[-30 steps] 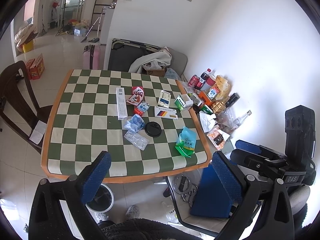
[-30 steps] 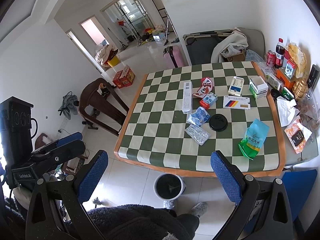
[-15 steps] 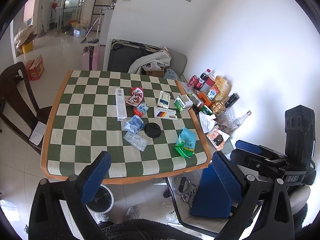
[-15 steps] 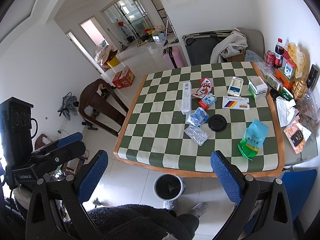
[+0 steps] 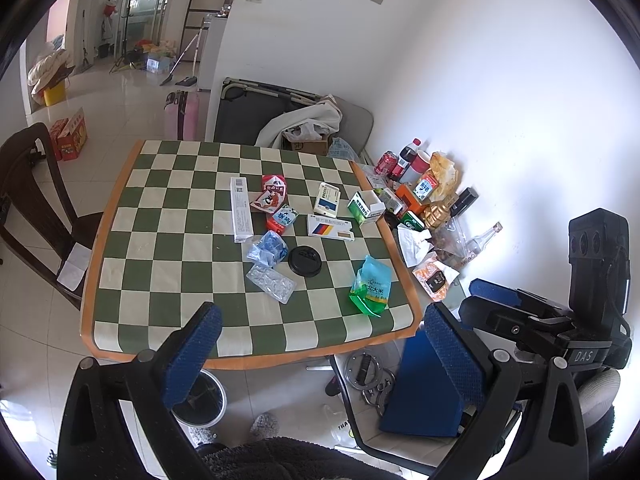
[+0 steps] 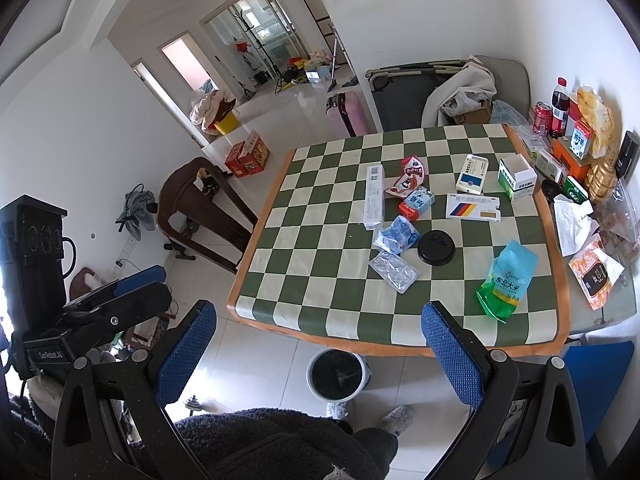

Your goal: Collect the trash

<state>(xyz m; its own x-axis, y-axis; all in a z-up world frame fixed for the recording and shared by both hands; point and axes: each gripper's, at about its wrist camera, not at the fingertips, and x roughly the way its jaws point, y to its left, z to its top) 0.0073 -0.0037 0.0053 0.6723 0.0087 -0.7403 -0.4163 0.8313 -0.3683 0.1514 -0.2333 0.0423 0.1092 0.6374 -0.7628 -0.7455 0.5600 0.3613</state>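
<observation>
Hardly anything shifts since a second ago, both views only drifting slightly, so collecting is not yet begun: left tongs and right tongs hang wide and empty short of the bench's near edge, trash clustered mid-bench, bin beneath that edge.

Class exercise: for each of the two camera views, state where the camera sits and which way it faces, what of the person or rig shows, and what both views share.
Left wrist: on the left hand-held gripper, above the checkered table's near edge; the right hand-held gripper shows at right.
Right wrist: on the right hand-held gripper, facing the same table from further right; the left hand-held gripper shows at left.
Shared: black lid, floor bin.
</observation>
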